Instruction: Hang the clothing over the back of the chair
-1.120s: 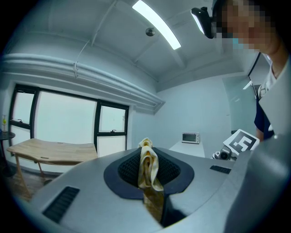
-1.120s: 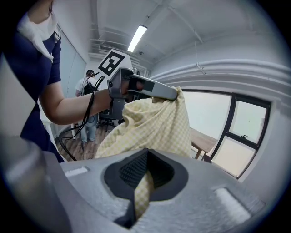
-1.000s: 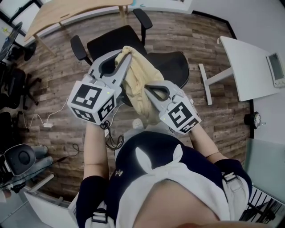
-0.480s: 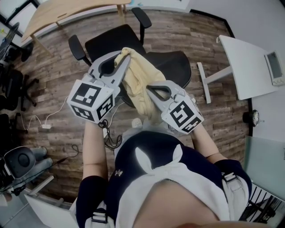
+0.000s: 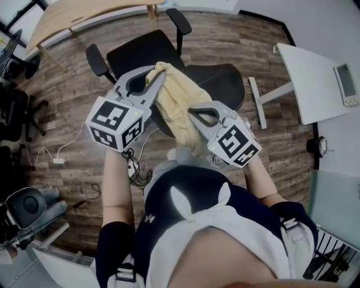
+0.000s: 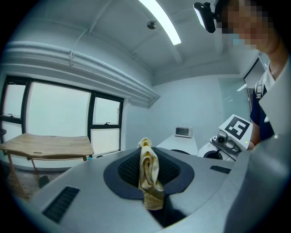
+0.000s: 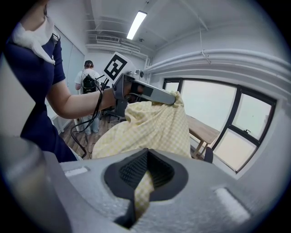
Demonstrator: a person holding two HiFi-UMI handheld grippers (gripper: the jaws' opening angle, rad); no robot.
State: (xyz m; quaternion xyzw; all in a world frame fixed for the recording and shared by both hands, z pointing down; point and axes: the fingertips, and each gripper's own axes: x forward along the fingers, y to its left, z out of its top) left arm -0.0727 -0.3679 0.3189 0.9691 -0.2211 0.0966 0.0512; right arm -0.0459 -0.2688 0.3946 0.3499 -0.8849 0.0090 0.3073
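A pale yellow checked garment (image 5: pixel 175 100) hangs bunched between my two grippers, above a black office chair (image 5: pixel 140 49) whose padded back (image 5: pixel 220 83) lies just beyond it. My left gripper (image 5: pixel 158 73) is shut on the garment's upper corner, and a twisted fold of yellow cloth (image 6: pixel 148 175) is pinched between its jaws (image 6: pixel 150 182). My right gripper (image 5: pixel 190 112) is shut on a lower edge of the same garment (image 7: pixel 157 127), where a strip of cloth runs down between its pads (image 7: pixel 140 193). The right gripper view also shows the left gripper (image 7: pixel 146 93) holding the top of the cloth.
A white desk (image 5: pixel 315 84) stands to the right and a wooden table (image 5: pixel 84 17) at the far left. Cables (image 5: pixel 56 154) trail on the wood floor, and other chairs (image 5: pixel 17 107) stand at the left edge. Another person (image 7: pixel 88 75) stands in the background.
Both grippers keep their hold on the garment. The left gripper has dipped a little, and the right gripper has drifted slightly to the right.
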